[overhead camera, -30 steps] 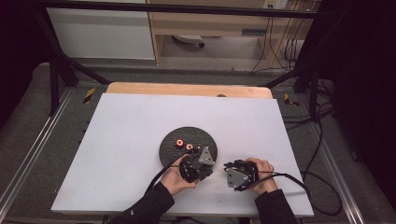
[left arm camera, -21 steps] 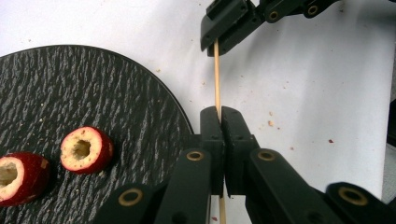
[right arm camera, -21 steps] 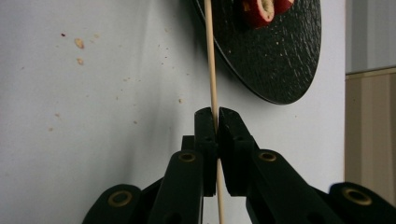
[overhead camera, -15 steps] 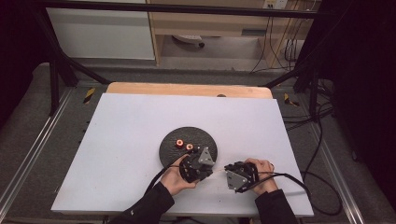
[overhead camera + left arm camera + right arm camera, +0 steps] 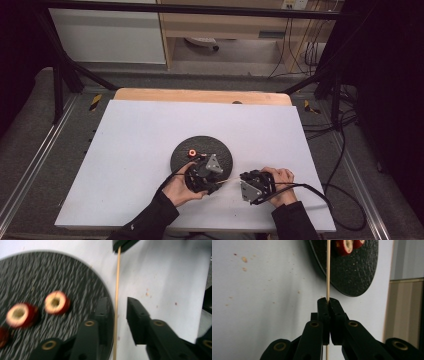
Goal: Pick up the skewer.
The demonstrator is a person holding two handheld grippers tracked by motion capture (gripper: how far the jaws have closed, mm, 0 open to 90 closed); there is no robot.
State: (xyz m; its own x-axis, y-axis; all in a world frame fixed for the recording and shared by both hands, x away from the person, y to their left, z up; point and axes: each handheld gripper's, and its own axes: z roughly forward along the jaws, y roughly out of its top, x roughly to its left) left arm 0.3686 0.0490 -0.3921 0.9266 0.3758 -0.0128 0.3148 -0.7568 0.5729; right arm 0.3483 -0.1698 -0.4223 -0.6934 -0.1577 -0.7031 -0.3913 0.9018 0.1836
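White table top (image 5: 150, 150), crumb-speckled; wood edge behind; grey floor (image 5: 30, 130), cables.

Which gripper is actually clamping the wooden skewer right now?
The right gripper: its jaws are pressed shut on the skewer. The left gripper has just been opening; the skewer runs between its jaws, clear of the right-hand one.

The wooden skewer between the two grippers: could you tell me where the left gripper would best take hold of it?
Probably the bare stretch of the wooden skewer lying between the left gripper's parted jaws, closing across it from both sides. The right gripper already clamps one end, and the stick is thin and straight.
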